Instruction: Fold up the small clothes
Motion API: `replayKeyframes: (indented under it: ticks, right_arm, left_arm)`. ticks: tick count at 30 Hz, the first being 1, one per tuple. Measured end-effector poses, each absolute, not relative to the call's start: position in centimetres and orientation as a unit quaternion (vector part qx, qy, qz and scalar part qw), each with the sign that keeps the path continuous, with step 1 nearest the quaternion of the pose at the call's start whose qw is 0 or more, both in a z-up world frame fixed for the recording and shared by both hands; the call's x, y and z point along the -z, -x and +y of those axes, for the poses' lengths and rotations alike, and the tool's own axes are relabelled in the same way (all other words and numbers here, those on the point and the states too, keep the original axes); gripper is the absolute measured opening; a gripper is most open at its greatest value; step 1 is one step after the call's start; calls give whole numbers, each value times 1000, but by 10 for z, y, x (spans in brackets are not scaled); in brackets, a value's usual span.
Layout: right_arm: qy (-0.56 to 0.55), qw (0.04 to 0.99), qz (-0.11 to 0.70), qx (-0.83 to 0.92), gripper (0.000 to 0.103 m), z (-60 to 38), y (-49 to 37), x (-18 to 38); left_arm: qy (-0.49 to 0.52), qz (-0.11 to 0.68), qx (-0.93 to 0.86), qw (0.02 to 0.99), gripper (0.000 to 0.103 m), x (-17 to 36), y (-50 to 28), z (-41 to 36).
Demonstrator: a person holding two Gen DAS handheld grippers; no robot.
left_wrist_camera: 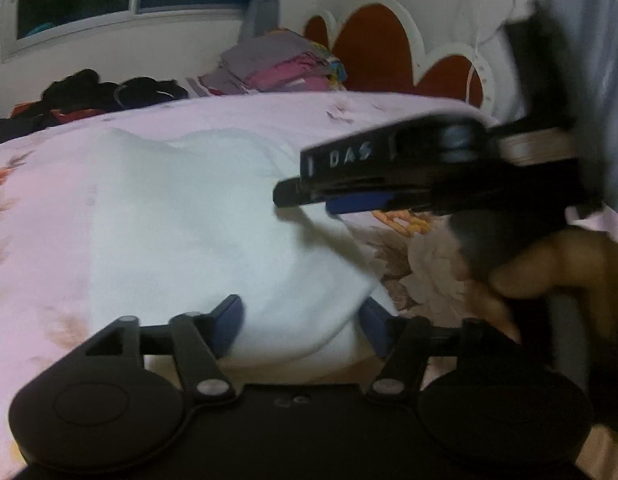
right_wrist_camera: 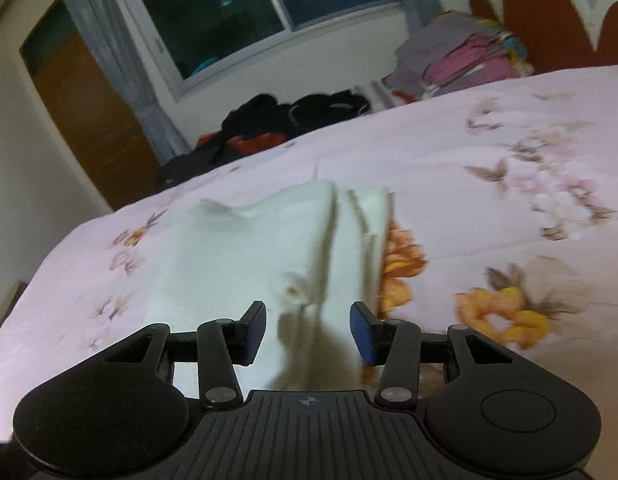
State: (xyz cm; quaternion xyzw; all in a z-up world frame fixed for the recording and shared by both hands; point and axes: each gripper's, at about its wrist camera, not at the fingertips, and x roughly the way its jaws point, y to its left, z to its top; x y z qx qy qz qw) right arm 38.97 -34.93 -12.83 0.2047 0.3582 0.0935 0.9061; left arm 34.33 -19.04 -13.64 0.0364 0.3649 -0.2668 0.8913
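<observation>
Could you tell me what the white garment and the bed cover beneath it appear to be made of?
The white garment looks like soft matte knit fabric, probably cotton: it drapes in limp folds with no sheen. The bed cover looks like a smooth printed woven sheet, pale pink with flowers and butterflies; blur leaves the weave unclear.

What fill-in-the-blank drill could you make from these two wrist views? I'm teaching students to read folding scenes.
1. The white cloth garment lies on a pink bedspread printed with ____.
2. Both the left claw and the right claw have their fingers ____.
3. The pile of folded clothes sits against the red and white ____.
4. The window above the heap of black clothes shows it is ____ outside.

Missing words: flowers; open; headboard; dark
</observation>
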Motion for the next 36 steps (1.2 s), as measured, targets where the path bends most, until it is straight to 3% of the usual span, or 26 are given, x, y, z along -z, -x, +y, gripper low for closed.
replayKeyframes:
  ticks: [10,11,12,17,21,28,30,32,36]
  right_arm:
    - [-235,888,380,-107,46,-340,-439,154]
    - [-239,887,380,-105,40,-340,-440,154]
    - [-241,886,381,-106,21,-341,-442,155]
    - [-217,902,359,-99,15,-338,-434,141]
    - [-183,923,327,-82,15,-344,-410,122]
    - [-222,901,369,-55,15,-362,-408,147]
    - [-218,903,367,-53,28,-364,-406,140]
    - [-216,909,353,-45,34,-368,-403,129]
    - [-226,912,339,-41,34,-375,-419,118]
  left_arm:
    - [46,365,146,918,66,116,-368,-116]
    - [49,363,140,920,66,115,-371,-113]
    - [51,360,134,922,66,113,-374,-109]
    - [51,355,120,926,65,110,-396,-106]
    - [54,351,143,924,65,110,-402,-112]
    - [50,404,162,899,64,146,-429,-132]
    - [58,412,162,895,63,148,-431,-127]
    - [76,407,162,896,63,142,-433,-119]
    - [101,391,156,902,63,128,-451,-114]
